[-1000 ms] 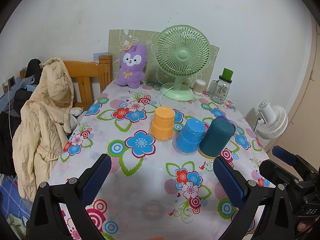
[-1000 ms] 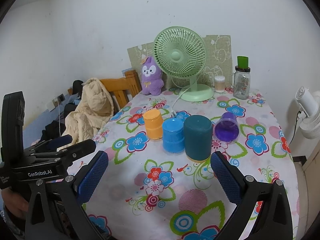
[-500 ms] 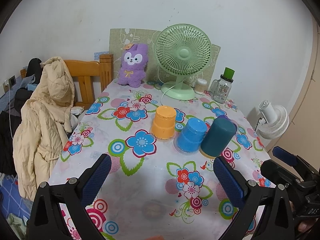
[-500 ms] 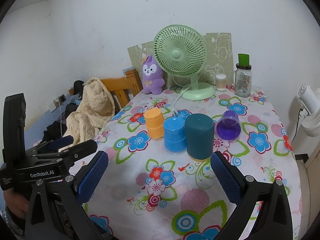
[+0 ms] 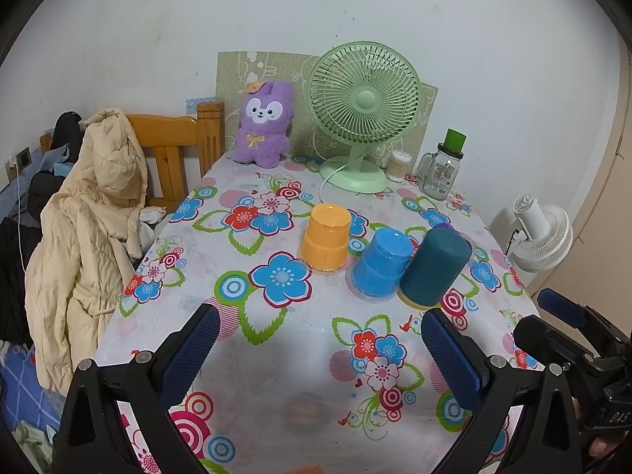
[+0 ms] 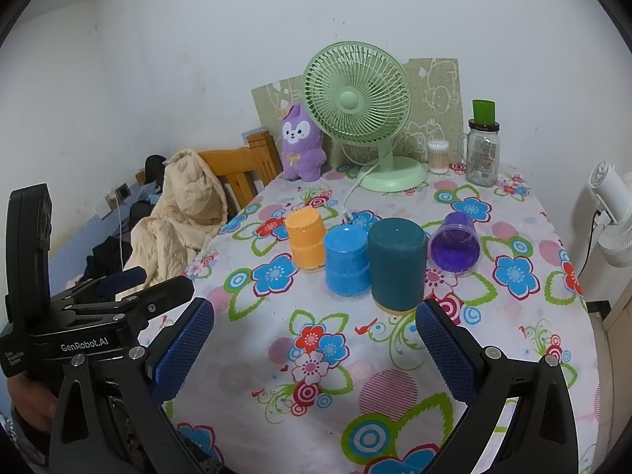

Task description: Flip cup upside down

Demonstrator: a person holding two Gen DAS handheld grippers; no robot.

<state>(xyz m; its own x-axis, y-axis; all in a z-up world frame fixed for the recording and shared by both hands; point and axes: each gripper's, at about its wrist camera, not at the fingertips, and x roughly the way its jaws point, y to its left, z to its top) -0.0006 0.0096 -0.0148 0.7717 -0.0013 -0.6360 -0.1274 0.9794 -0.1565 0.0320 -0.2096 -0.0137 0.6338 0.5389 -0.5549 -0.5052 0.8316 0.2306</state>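
Three cups stand upside down in a row on the floral tablecloth: an orange cup (image 5: 326, 236) (image 6: 305, 239), a blue cup (image 5: 382, 263) (image 6: 347, 260) and a dark teal cup (image 5: 434, 268) (image 6: 397, 262). A clear purple cup (image 6: 456, 243) lies tilted on its side right of the teal cup, its mouth toward me; in the left wrist view only its edge (image 5: 446, 226) shows behind the teal cup. My left gripper (image 5: 320, 349) is open and empty, short of the cups. My right gripper (image 6: 314, 341) is open and empty, also short of the cups.
A green desk fan (image 6: 357, 110), a purple plush toy (image 6: 300, 144), a jar of cotton swabs (image 6: 438, 157) and a glass jar with a green lid (image 6: 482, 150) stand at the table's far end. A wooden chair with a beige coat (image 5: 94, 217) stands left. A white fan (image 5: 539, 237) is right.
Both grippers have drifted slightly; the scene shifts a little in both views. The cups have not moved and both grippers stay open.
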